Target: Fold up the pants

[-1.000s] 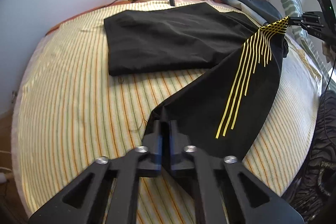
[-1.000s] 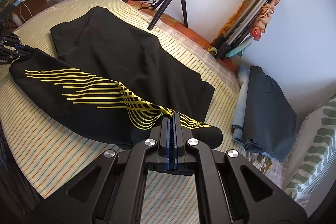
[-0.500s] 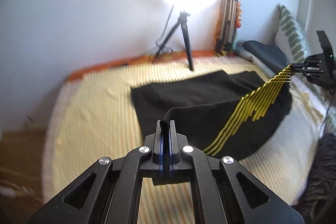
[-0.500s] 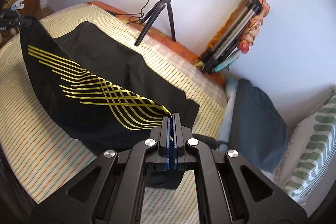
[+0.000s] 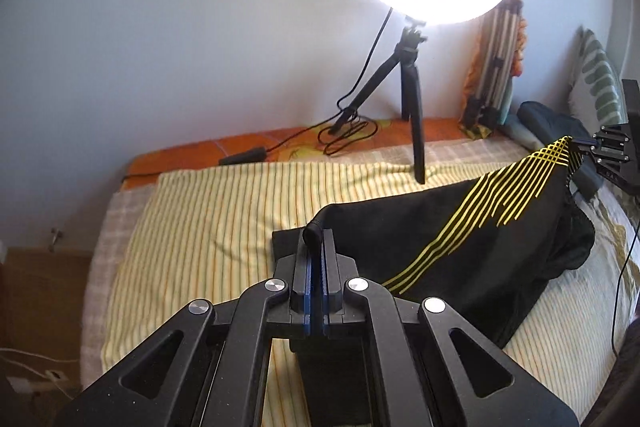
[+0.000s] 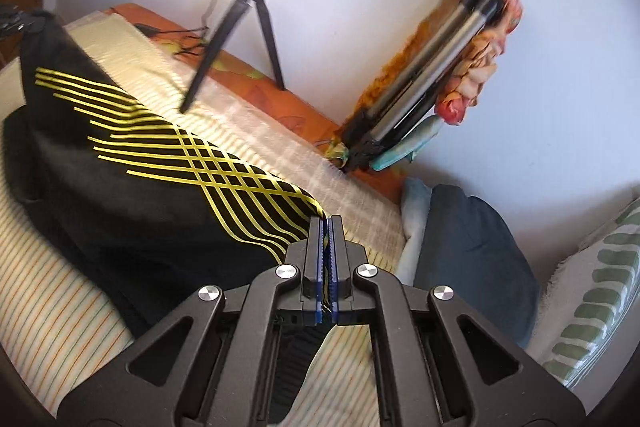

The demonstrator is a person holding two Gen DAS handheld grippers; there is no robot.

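Note:
The black pants with yellow stripes hang lifted over the striped bed. My left gripper is shut on one corner of the upper pant edge. My right gripper is shut on the other corner, by the yellow crossed lines. The edge is stretched between them and the cloth drapes down onto the rest of the pants. The right gripper also shows at the right edge of the left wrist view. The left gripper shows at the far left of the right wrist view.
A ring light on a small tripod stands on the bed's far edge, its cable coiled beside it. A folded tripod leans on the wall. Folded dark clothes and a green-patterned pillow lie at the right.
Both grippers have risen and moved toward the wall, carrying the pant leg up off the bed and over the flat part of the pants.

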